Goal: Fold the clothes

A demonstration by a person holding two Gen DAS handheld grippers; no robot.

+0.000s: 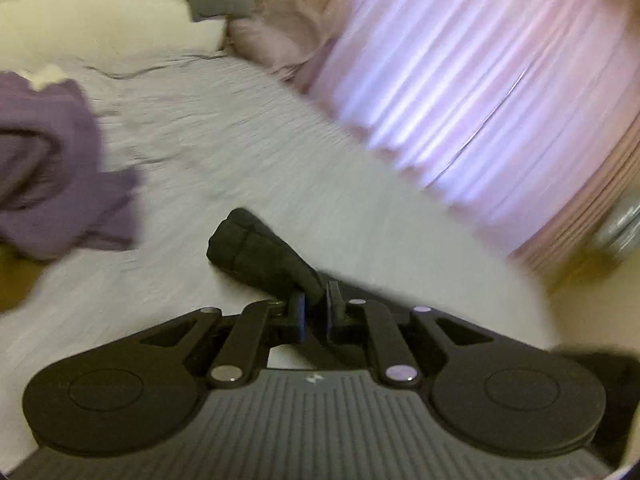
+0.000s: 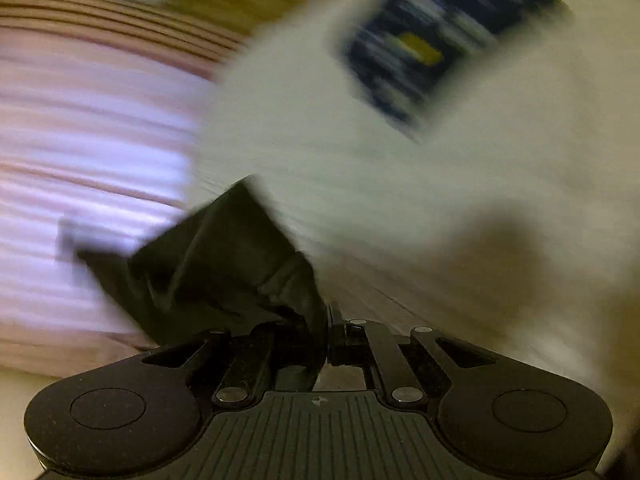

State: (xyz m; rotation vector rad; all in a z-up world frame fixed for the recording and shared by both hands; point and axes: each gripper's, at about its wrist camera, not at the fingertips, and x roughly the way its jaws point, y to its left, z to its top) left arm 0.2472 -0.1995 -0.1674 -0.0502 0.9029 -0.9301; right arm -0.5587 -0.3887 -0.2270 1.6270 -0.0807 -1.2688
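While both views are smearing with blur, the left tool is clamping a bunched end of a black garment, which is lying just ahead on the bed. The right tool is pinching another part of the black garment. Farther off, a purple garment is lying crumpled beside pink curtains. A blue-and-yellow patterned item is showing no readable writing.

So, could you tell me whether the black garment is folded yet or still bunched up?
Still bunched. The black garment hangs crumpled from the left gripper and in loose folds from the right gripper, both shut on it.
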